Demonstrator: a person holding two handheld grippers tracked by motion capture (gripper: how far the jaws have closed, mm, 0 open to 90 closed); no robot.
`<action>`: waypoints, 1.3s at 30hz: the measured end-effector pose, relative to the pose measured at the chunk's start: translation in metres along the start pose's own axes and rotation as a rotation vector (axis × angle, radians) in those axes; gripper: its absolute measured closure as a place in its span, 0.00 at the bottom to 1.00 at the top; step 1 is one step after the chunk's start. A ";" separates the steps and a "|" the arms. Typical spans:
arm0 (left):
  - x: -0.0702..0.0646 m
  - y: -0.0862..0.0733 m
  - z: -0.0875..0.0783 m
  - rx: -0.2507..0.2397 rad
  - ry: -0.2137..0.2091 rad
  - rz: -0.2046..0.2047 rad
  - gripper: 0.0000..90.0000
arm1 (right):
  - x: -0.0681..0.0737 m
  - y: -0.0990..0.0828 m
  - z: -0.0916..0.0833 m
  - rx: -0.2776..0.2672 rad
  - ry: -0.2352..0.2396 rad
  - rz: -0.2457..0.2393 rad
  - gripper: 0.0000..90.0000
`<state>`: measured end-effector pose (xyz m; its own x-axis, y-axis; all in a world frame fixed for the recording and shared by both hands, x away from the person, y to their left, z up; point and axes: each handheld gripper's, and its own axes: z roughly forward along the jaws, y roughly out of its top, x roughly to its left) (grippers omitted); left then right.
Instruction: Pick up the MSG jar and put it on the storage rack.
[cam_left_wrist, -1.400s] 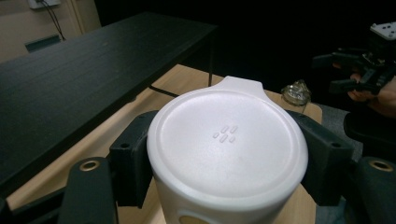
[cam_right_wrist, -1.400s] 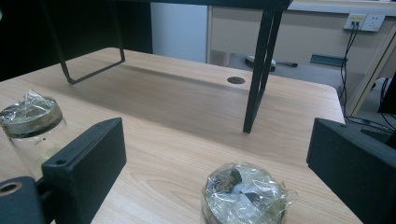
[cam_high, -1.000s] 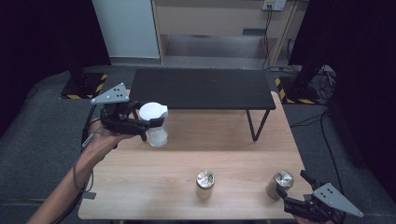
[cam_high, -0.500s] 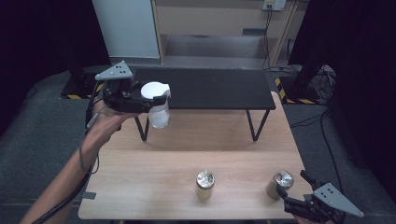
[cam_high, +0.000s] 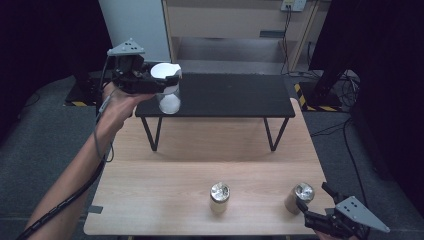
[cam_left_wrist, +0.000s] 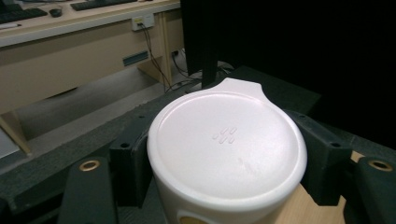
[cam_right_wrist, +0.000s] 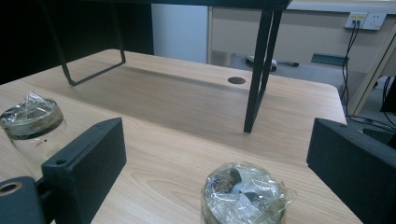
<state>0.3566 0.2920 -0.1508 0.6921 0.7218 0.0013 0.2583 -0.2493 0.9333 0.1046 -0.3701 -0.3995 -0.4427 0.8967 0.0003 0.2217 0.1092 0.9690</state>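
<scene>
High view, left to right. At upper left the left gripper (cam_high: 150, 80) is clamped on a white-lidded jar (cam_high: 167, 92), its 2 jaws pressed against the sides just under the lid. The jar has a flat round white lid with a small tab and a clear body; it hangs in the air at the left end of the black shelf (cam_high: 225, 92), its base just above the shelf's front edge. The rest of the shelf top lies bare toward the right. On the wooden table (cam_high: 165, 200), 2 foil-topped jars stand near the front edge: one at centre (cam_high: 219, 196), one at right (cam_high: 299, 196). The right gripper (cam_high: 320, 212), jaws apart, sits at the front right corner, just beside the right-hand jar without enclosing it.
</scene>
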 end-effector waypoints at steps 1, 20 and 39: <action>0.001 0.001 0.003 0.002 0.012 -0.008 0.34 | 0.000 0.000 0.000 -0.001 0.000 0.001 0.06; 0.011 0.002 0.037 0.006 0.171 -0.088 0.34 | -0.002 -0.001 0.000 -0.006 0.003 0.007 0.06; 0.014 -0.009 0.062 0.018 0.254 -0.105 0.34 | -0.004 -0.002 0.000 -0.010 0.006 0.017 0.06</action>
<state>0.4058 0.2647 -0.1809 0.4698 0.8828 -0.0031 0.3334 -0.1741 0.9266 0.1056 -0.3739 -0.4015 -0.4442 0.8958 0.0180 0.2204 0.0898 0.9713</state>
